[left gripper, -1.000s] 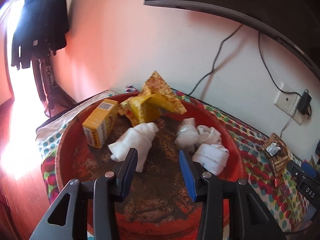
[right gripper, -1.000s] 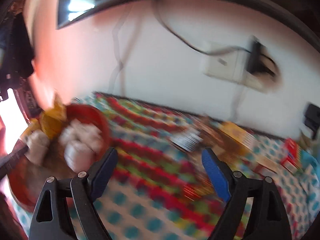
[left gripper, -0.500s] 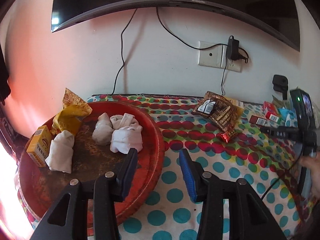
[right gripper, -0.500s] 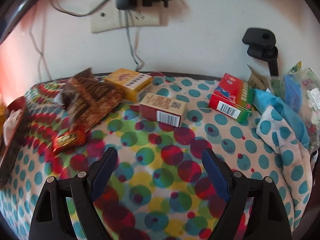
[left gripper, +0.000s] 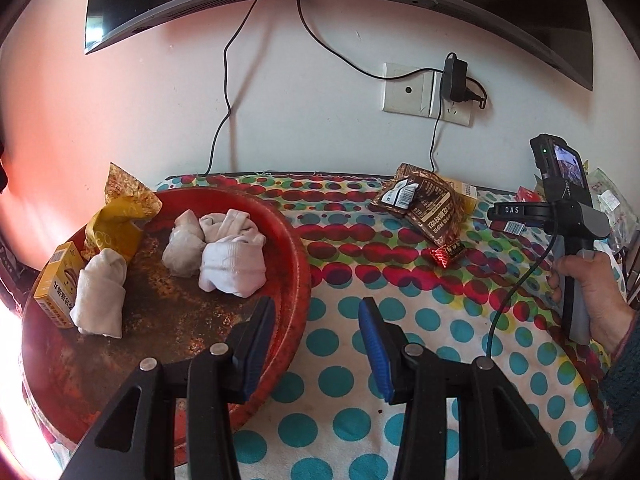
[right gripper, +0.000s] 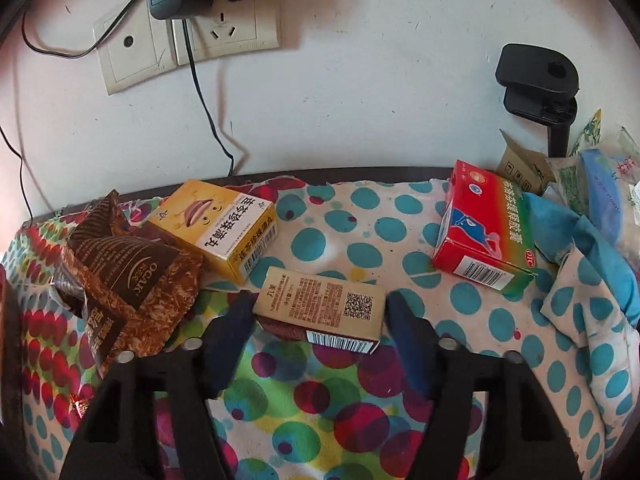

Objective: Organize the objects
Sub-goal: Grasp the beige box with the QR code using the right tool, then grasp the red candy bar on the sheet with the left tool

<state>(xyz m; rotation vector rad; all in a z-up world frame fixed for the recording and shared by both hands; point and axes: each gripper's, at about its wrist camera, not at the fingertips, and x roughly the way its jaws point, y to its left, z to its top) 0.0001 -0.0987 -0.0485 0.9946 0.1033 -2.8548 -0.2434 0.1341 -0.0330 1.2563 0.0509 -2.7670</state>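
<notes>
A round red tray (left gripper: 298, 264) on the left holds several rolled white socks (left gripper: 234, 264), a yellow box (left gripper: 58, 286) and a yellow snack bag (left gripper: 120, 216). My left gripper (left gripper: 316, 344) is open and empty over the tray's right rim. My right gripper (right gripper: 320, 316) is open, its fingers on either side of a tan box (right gripper: 320, 312) on the dotted cloth; contact is unclear. A yellow box (right gripper: 224, 230), a red-green box (right gripper: 486, 236) and a brown snack bag (right gripper: 124, 280) lie nearby. The right gripper's handle and hand (left gripper: 580, 276) show in the left wrist view.
The dotted cloth (left gripper: 420, 320) covers the surface against a white wall with a socket and charger (right gripper: 188, 24). A small red candy wrapper (left gripper: 446, 252) lies near the brown bag. A blue cloth and plastic bags (right gripper: 600, 200) pile at the far right. A TV hangs above.
My right gripper moved forward and down until its fingers flank the tan box. My left gripper's view shifted slightly; it stays open over the tray's rim.
</notes>
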